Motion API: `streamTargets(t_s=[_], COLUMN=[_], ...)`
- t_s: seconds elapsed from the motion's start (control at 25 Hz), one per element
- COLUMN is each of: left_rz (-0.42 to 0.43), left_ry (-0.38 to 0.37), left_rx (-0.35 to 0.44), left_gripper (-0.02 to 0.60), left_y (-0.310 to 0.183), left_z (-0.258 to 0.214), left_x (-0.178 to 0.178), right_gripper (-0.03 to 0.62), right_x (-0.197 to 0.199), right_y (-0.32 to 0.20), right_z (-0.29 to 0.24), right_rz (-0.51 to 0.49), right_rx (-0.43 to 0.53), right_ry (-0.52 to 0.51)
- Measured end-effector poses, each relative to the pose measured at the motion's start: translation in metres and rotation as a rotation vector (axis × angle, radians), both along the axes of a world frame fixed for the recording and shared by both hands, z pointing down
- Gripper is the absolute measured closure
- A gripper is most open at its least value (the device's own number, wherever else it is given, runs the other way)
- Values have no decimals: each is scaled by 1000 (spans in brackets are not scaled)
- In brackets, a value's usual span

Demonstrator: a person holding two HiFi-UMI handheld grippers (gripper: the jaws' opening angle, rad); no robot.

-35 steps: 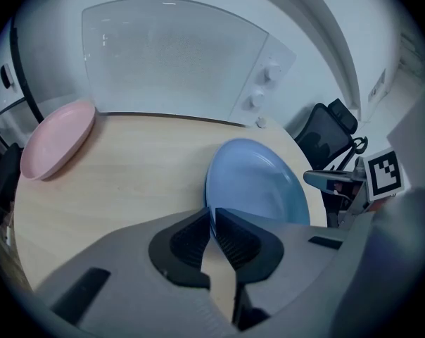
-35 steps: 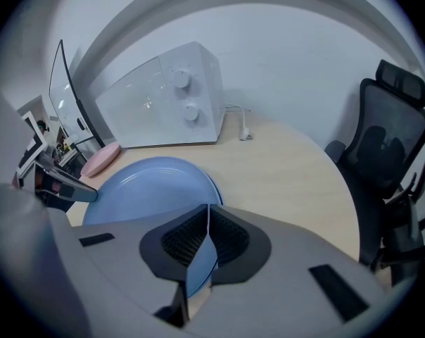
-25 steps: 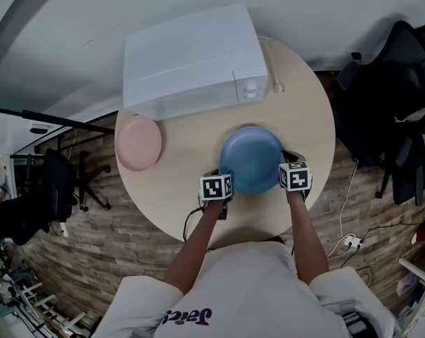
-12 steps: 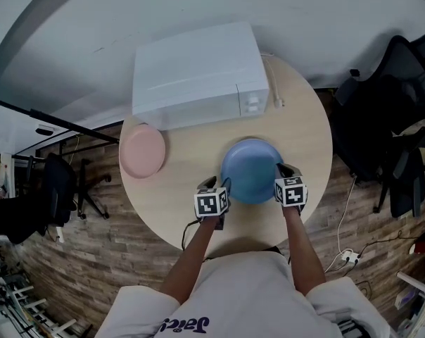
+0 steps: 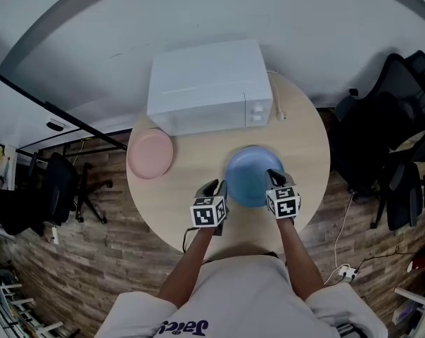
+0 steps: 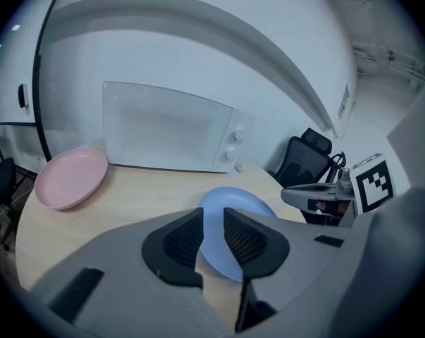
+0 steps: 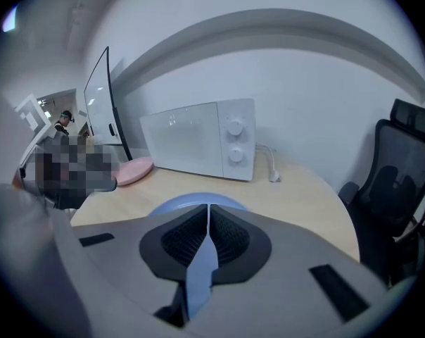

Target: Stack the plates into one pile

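Both grippers have risen. Right gripper [image 5: 272, 177] pinches the blue plate [image 5: 249, 176] at its right rim; left gripper [image 5: 215, 187], jaws just narrowing, straddles the left rim without pressing.

Most of the blue plate [image 7: 184, 201] sits hidden behind the right gripper [image 7: 208, 214] in its own view — only an arc above the clamped jaws and a sliver between them show. At left, the pink plate [image 7: 135, 167] is partly blurred over. In the head view, the bottom edge crops the person [image 5: 233, 294] — the right edge, an office chair [image 5: 392, 139].
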State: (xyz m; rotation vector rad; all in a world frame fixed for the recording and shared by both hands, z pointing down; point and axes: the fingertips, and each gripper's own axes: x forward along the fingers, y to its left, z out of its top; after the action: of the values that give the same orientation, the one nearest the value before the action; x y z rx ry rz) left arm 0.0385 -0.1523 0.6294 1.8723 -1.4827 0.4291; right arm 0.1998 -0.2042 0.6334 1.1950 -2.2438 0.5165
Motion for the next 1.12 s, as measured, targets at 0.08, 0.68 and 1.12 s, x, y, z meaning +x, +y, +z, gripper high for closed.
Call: streamTargets(t_s=[0.08,0.68,1.12], left_rz=[-7,-152,-373], left_ry=[1,-20,-18], left_rx=[27,285,375], left_gripper=[489,560,566], left_y=[5,78,192], left_z=[-9,-94,-123], left_x=[-3,-66,-156], right_gripper=[571,571,571], right_x=[-7,-101,-218], right_y=[4,64,156], right_z=[-10,-97,-132], right_rz=[-16,-157,-391], right_rx=[23,233,298], right_ry=[-3,-130,-181])
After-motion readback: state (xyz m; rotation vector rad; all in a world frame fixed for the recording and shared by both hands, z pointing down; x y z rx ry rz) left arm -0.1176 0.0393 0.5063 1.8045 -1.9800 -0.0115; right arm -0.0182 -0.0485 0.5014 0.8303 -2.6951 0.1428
